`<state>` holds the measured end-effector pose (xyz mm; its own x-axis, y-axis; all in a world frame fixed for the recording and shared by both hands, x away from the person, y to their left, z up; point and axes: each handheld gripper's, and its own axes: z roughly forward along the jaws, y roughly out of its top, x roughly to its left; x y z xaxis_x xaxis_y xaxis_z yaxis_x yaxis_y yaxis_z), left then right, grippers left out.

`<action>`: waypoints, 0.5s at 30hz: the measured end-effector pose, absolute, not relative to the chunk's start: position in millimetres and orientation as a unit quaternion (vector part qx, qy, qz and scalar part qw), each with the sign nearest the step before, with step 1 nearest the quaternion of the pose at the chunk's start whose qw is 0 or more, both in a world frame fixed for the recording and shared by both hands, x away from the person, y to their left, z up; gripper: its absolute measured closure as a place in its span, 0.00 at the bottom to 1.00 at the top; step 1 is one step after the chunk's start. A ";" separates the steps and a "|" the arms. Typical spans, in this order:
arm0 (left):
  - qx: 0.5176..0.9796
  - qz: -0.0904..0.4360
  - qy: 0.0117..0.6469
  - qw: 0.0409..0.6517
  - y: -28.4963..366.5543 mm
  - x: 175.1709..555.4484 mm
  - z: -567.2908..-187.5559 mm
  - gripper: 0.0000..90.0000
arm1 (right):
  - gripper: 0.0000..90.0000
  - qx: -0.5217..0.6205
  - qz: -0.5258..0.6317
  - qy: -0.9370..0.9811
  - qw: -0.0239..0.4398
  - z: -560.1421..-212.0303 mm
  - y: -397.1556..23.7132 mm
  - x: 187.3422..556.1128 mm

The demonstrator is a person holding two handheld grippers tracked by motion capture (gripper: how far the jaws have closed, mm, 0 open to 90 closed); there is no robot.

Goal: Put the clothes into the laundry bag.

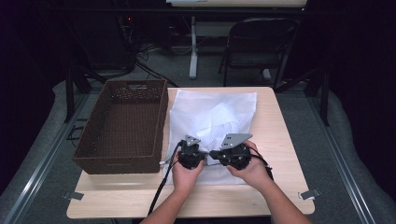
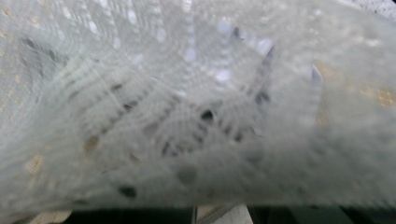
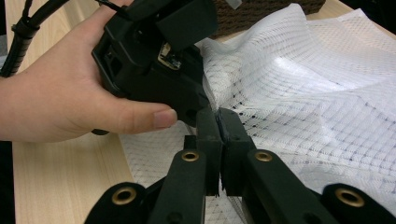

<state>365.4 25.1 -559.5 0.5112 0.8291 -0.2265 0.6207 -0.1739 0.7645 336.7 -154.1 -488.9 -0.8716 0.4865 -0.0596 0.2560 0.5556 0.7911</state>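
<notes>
A white mesh bag (image 1: 212, 114) lies crumpled on the light wooden table (image 1: 280, 140). Both grippers meet at its near edge, each held in a hand. My left gripper (image 1: 201, 156) has the mesh (image 2: 196, 93) draped right in front of its camera, blurred and close; its jaws are hidden there. In the right gripper view the mesh (image 3: 317, 93) rises to a peak at the left gripper (image 3: 202, 100), which is shut on it. My right gripper (image 3: 218, 122) has its jaws pressed together on the mesh edge, right beside the left one (image 1: 215, 153).
A brown woven basket (image 1: 88, 140) stands on the left part of the table, touching the bag's left side. A folding chair (image 1: 259, 46) and a table leg stand beyond the far edge. Bare wood lies to the right of the bag.
</notes>
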 end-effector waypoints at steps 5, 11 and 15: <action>0.752 0.124 0.483 0.431 24.7 366.6 -560.5 0.96 | 0.98 0.211 0.421 0.872 0.136 -488.4 -153.4 336.0; 0.744 0.126 0.491 0.436 25.4 369.9 -560.5 0.96 | 0.98 0.210 0.422 0.872 0.133 -488.3 -152.3 335.4; 0.744 0.128 0.492 0.433 25.2 371.7 -560.2 0.96 | 0.98 0.209 0.423 0.872 0.131 -488.4 -151.8 335.2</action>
